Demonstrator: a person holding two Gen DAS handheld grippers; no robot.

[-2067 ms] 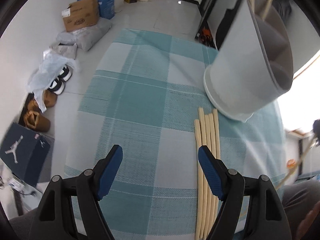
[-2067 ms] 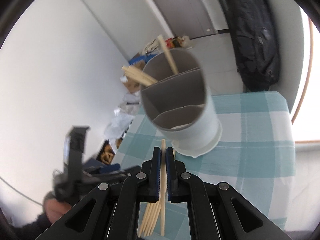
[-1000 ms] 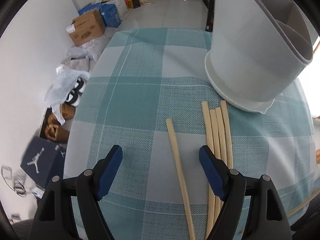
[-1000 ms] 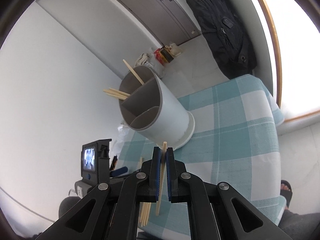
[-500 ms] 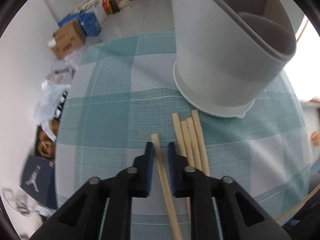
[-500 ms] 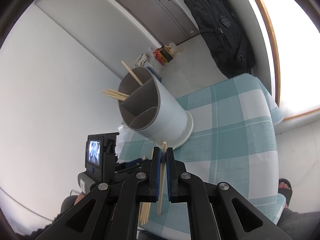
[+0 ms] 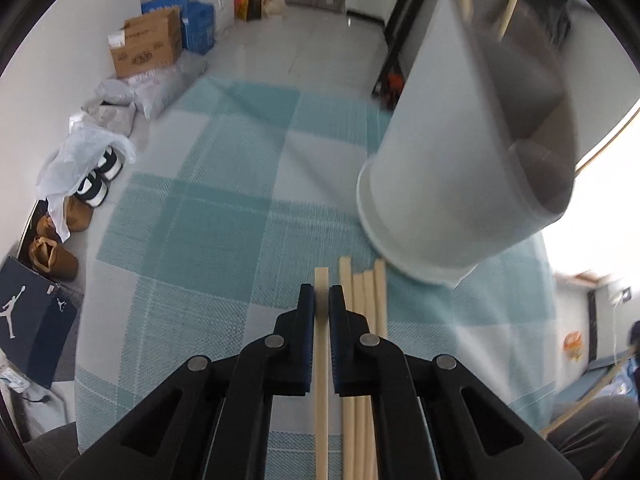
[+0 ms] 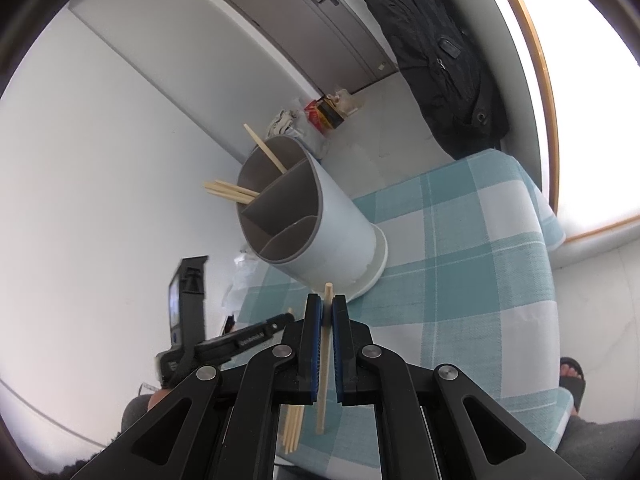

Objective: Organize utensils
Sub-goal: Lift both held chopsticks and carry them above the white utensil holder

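A white utensil holder with grey divided compartments stands on the teal checked tablecloth; it also shows in the right wrist view with several chopsticks in its far compartment. My left gripper is shut on a wooden chopstick, lifted beside several loose chopsticks lying on the cloth. My right gripper is shut on another chopstick, held above the table near the holder's base. The left gripper's body shows in the right wrist view.
Cardboard boxes, bags and shoes lie on the floor left of the table. A black jacket hangs by the door. The table's edge runs along the left. A sandalled foot is beside the table.
My left gripper closed on a loose chopstick and has lifted it off the cloth. My right gripper has kept its chopstick and barely moved.
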